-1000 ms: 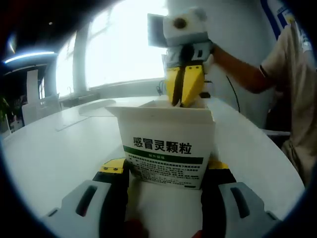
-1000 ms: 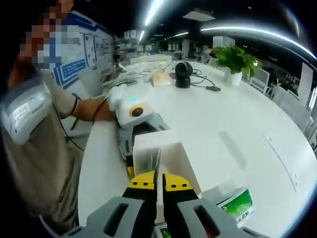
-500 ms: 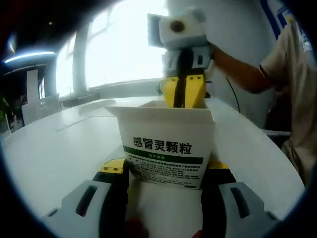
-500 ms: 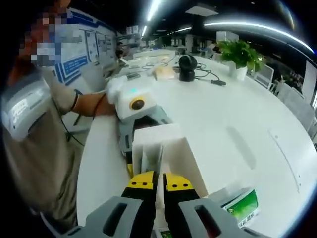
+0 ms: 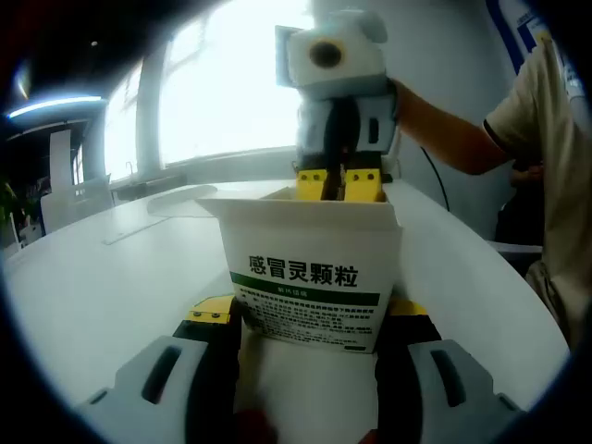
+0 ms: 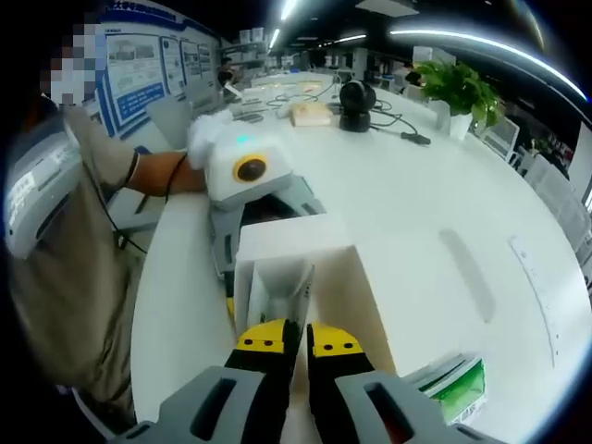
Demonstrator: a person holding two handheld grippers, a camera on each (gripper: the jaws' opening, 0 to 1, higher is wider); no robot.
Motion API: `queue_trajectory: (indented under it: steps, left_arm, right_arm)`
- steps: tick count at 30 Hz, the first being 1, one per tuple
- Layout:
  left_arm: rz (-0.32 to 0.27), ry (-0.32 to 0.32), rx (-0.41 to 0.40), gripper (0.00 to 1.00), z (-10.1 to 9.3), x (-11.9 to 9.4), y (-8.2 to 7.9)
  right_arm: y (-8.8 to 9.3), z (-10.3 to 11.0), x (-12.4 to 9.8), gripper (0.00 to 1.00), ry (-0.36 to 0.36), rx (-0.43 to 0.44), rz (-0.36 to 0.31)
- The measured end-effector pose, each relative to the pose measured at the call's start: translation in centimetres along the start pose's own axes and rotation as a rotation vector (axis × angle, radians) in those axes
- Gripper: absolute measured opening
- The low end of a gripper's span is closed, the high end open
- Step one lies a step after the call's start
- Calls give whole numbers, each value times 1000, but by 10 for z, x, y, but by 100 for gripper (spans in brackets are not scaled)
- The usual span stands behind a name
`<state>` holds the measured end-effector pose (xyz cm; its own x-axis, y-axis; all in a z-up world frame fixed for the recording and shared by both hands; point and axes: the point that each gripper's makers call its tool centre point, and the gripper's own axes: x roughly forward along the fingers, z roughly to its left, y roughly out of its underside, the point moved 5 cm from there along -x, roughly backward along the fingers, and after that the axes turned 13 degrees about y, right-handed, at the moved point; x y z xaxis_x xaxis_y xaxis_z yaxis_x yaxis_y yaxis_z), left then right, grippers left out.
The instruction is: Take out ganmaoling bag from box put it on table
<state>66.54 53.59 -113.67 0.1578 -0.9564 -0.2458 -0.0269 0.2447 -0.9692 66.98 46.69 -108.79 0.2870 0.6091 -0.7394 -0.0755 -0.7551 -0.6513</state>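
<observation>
Two views, taken in turn. Left gripper view: my left gripper [image 5: 310,328] has its jaws spread to either side of the white box [image 5: 310,273], pressing its two sides and holding it upright on the white table [image 5: 111,277]. The box front carries green Chinese lettering and a green band. My right gripper [image 5: 339,183] comes down from above into the open top of the box, its yellow tips below the rim, so I cannot tell their state from here. A person's arm [image 5: 453,129] reaches in behind it.

Right gripper view: my right gripper [image 6: 296,338] sits over the open box [image 6: 305,277] with jaws pressed nearly together, pinching the top edge of a pale ganmaoling bag [image 6: 285,289] (it is inside the box). A green-and-white packet [image 6: 458,384] lies on the table [image 6: 416,213] beside the box.
</observation>
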Motion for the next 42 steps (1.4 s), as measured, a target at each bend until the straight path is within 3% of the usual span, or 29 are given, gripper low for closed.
queue_trajectory:
  steps: [4, 13, 33, 42]
  left_arm:
    - [0, 0, -1, 49, 0, 0, 0]
    - [0, 0, 1, 49, 0, 0, 0]
    - [-1, 0, 1, 49, -1, 0, 0]
    - [-1, 0, 0, 49, -1, 0, 0]
  right_arm:
    - [0, 0, 2, 0, 7, 6, 20]
    - [-2, 1, -4, 0, 25, 14, -5]
    - [-22, -13, -44, 0, 129, 75, -136]
    - [-30, -20, -72, 0, 191, 136, -240]
